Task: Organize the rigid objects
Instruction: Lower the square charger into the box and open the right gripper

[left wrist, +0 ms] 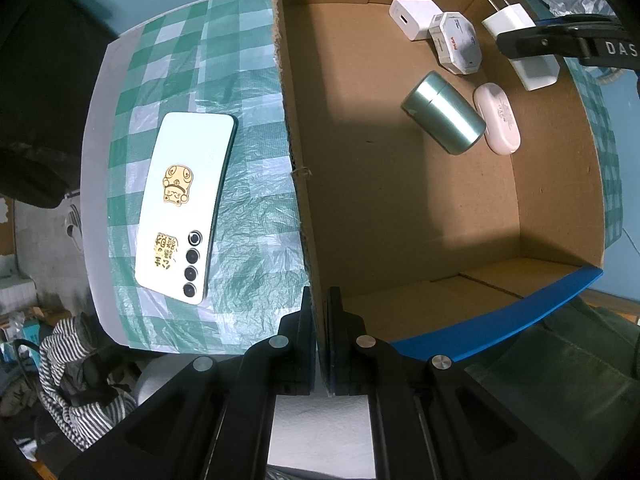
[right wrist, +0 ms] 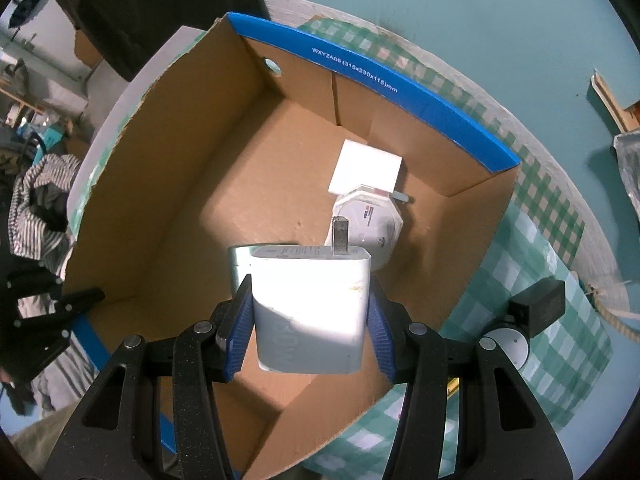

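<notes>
My right gripper (right wrist: 310,312) is shut on a white plug charger (right wrist: 310,300) and holds it above the open cardboard box (right wrist: 168,152), prongs forward. The left wrist view shows that charger (left wrist: 520,40) in the gripper over the box's far right. My left gripper (left wrist: 320,312) is shut on the box's near wall (left wrist: 304,200). On the box floor lie a white cube charger (left wrist: 412,18), an octagonal white box (left wrist: 458,42), a green metal tin (left wrist: 444,114) and a pink earbud case (left wrist: 498,118). A white phone (left wrist: 186,204) lies face down on the checked cloth left of the box.
The green-and-white checked tablecloth (left wrist: 248,80) covers a table whose edge runs near the phone. Striped clothing (left wrist: 76,380) and clutter lie below the table edge. A black knob on a white base (right wrist: 520,328) stands right of the box.
</notes>
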Available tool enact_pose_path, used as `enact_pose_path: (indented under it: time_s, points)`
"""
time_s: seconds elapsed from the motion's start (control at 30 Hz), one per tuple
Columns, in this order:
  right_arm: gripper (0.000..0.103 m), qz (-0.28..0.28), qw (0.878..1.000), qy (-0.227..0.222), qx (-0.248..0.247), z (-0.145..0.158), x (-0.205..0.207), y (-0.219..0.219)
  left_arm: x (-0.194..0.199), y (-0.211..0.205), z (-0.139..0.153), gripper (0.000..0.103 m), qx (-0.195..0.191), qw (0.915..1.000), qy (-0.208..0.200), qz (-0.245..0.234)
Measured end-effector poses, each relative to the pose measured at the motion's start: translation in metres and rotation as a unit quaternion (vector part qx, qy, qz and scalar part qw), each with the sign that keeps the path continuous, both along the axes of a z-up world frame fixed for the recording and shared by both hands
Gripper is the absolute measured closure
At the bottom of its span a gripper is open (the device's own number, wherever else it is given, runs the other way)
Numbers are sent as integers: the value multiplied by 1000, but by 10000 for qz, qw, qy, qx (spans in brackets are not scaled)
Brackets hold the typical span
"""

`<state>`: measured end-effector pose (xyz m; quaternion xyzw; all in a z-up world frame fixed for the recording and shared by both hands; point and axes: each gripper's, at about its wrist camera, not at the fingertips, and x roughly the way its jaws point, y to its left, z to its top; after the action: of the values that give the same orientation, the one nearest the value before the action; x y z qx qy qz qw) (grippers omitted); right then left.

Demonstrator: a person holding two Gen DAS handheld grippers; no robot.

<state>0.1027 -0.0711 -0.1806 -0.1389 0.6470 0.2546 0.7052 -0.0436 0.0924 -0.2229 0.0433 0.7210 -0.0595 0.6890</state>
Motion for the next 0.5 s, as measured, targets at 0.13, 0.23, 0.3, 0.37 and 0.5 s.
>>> enact_pose_path:
  time_s: [0.13, 0.23, 0.3, 0.37, 0.5]
  points:
    - [51, -16, 10000, 30, -84, -5, 1, 1, 0, 0, 0, 98, -6, 10000, 5, 6]
    - [50, -17, 9999, 53, -130, -7, 1, 0, 0, 0, 1, 98, 0, 10000, 3, -1]
    - [50, -65, 9999, -14, -75, -5, 1, -2, 0, -1, 1, 98, -1, 10000, 3, -3]
    - [51, -103, 9999, -61, 38, -1, 2, -3, 0, -1, 1, 98, -9, 10000, 3, -4]
    - [51, -153, 9997, -162, 69, 9, 5, -2, 0, -2, 1, 98, 17, 10000, 10, -44]
